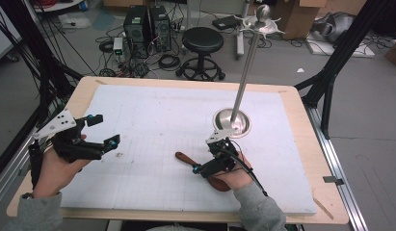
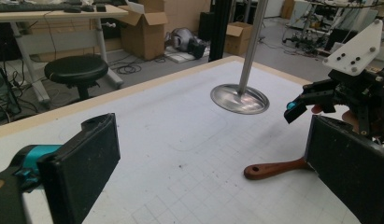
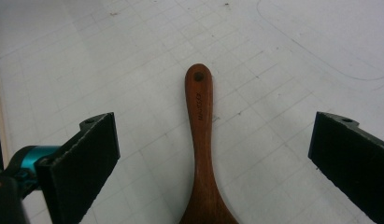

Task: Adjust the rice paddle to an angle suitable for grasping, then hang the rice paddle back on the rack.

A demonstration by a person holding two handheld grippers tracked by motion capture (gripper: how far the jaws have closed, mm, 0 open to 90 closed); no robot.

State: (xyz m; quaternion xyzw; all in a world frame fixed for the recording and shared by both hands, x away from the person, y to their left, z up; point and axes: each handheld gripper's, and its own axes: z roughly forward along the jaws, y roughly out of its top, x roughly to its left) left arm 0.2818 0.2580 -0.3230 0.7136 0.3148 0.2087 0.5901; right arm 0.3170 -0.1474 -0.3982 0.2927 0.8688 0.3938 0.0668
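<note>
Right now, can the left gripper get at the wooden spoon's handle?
Probably yes. Left gripper is open, and bare mat lies between it and the spoon handle; the right gripper hovers over the bowl end.

A reddish-brown wooden spoon [image 3: 201, 135] lies flat on the white gridded surface [image 1: 152, 120], near its front edge and right of the middle. Its slim handle carries a small hole at the rounded tip and faint lettering along its length, then widens toward the bowl. In the high view the handle tip points left, away from the bowl.
</note>
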